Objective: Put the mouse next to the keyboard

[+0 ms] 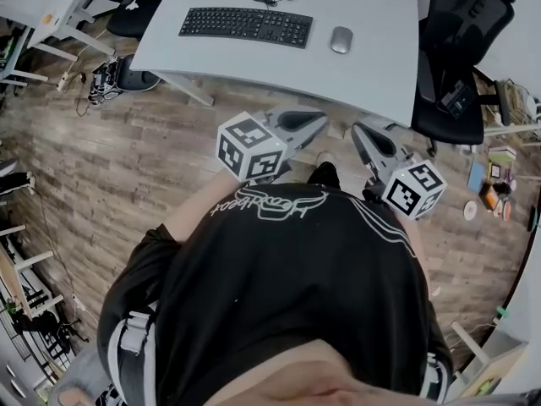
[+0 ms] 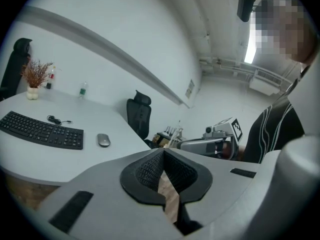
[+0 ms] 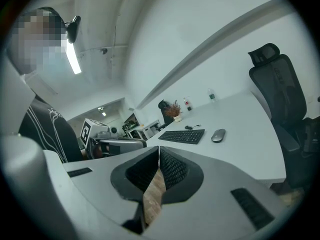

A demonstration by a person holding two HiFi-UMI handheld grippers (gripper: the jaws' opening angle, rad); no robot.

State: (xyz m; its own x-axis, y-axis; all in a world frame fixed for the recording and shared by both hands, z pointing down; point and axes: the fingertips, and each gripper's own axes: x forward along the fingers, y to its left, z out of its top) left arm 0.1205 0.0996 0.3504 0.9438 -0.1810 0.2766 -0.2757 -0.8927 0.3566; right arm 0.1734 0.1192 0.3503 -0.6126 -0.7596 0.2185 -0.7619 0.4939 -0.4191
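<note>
The left gripper (image 2: 163, 153) and right gripper (image 3: 159, 150) have their fingers closed and empty, short of the table (image 1: 372, 66). The mouse (image 1: 341, 40) lies between the keyboard (image 1: 246, 25) and the table's right edge; reaching with closed fingers could shove it away.

Soft, even light from a ceiling strip lamp (image 3: 73, 58); both gripper views bulge fisheye-like, with dark corners.
</note>
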